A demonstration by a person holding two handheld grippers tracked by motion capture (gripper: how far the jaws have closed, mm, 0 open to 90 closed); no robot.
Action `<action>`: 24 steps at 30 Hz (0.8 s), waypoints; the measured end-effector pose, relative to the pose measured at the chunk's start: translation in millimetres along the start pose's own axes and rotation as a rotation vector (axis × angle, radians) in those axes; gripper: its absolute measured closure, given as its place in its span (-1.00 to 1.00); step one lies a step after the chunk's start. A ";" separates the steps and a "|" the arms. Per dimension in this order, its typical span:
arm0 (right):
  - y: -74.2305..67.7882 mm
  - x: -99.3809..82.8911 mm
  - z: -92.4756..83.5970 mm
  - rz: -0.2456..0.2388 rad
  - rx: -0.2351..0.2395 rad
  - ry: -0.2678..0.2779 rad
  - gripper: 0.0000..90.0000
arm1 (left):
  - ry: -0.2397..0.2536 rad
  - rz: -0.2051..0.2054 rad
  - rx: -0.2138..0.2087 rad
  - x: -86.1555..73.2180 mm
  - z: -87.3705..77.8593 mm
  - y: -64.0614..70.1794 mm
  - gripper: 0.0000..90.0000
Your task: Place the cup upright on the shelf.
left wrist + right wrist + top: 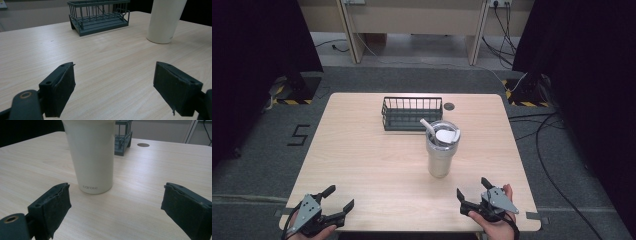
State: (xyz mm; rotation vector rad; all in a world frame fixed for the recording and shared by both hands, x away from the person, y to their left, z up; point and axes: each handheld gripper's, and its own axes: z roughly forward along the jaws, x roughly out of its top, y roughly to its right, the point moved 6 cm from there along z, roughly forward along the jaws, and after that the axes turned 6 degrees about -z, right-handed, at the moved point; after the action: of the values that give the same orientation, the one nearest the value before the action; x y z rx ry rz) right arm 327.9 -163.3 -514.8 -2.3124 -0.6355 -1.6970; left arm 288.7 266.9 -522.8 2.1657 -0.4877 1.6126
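One upright cream tumbler (441,150) with lid and straw, before the wide-open, empty right gripper (472,192).

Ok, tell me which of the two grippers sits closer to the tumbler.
The right gripper: it sits at the table's near edge just right of the cream tumbler, jaws open towards it. The left gripper lies farther off at the near-left corner.

Dark wire basket (412,113) on wooden table (362,160), perhaps empty, cable hole (449,106)

Tumbler (442,150) mid-table (362,160), basket (411,113) behind it (slightly left)
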 end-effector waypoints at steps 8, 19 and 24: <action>-5.2 9.2 15.2 -0.016 0.013 0.005 -0.81 | 0.004 -0.005 0.000 -0.8 -2.5 -1.2 -0.63; -8.5 21.2 34.1 -0.020 0.021 0.019 -0.80 | 0.004 -0.003 -0.011 -0.4 -1.5 0.9 -0.63; -12.6 26.5 41.9 -0.028 0.029 0.028 -0.80 | 0.006 -0.001 -0.012 -0.1 -1.8 1.2 -0.63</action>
State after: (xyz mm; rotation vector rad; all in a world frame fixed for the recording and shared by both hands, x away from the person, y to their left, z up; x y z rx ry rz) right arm 364.7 -129.2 -504.3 -2.2666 -0.6862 -1.7176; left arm 286.6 266.7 -522.3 2.1519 -0.4935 1.6111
